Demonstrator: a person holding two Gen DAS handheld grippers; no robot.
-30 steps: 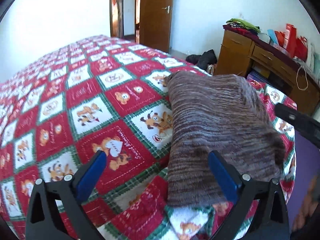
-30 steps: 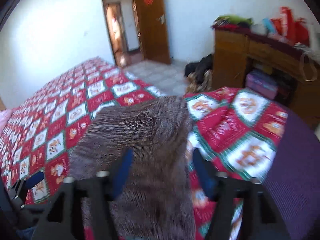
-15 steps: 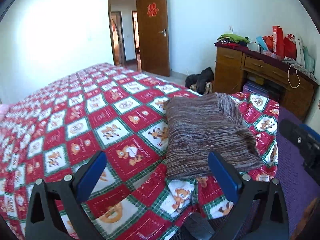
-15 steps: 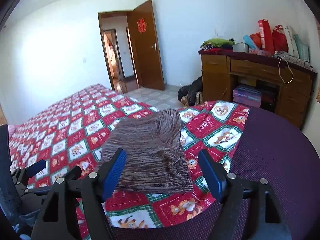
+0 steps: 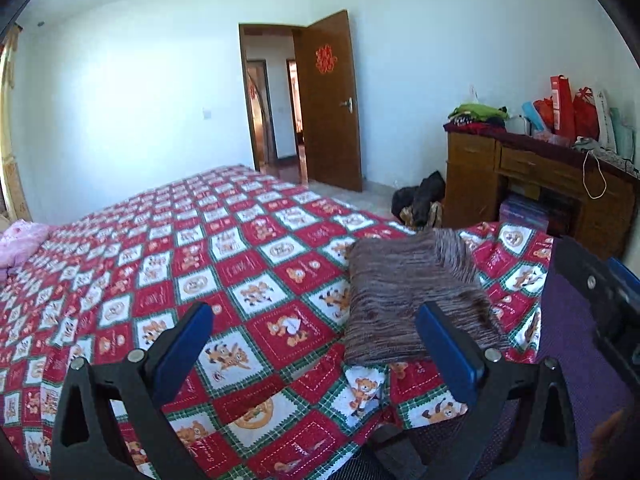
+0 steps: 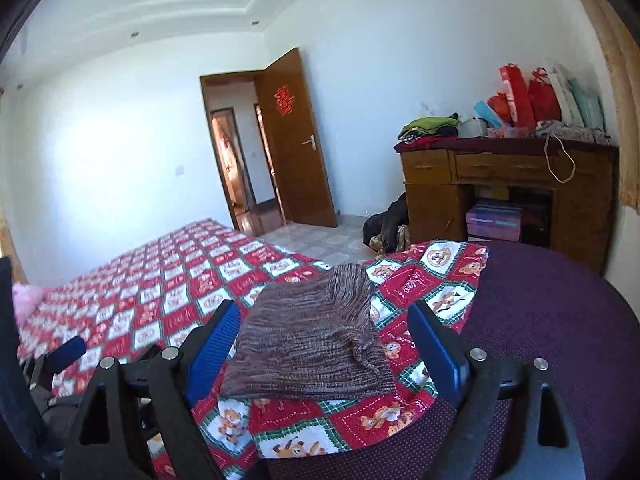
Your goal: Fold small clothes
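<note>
My left gripper [image 5: 312,344] and right gripper [image 6: 324,344] both gape, holding nothing. The knit [image 6: 316,340] lies folded at the quilt's [image 5: 168,264] corner; soft, light, probably floppy, so I'd pinch its near edge.

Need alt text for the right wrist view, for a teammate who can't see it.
A folded brown knit garment lies on the red patterned bedspread, framed by the open, empty right hand-held gripper. A purple chair seat is at right, a wooden desk behind.
</note>
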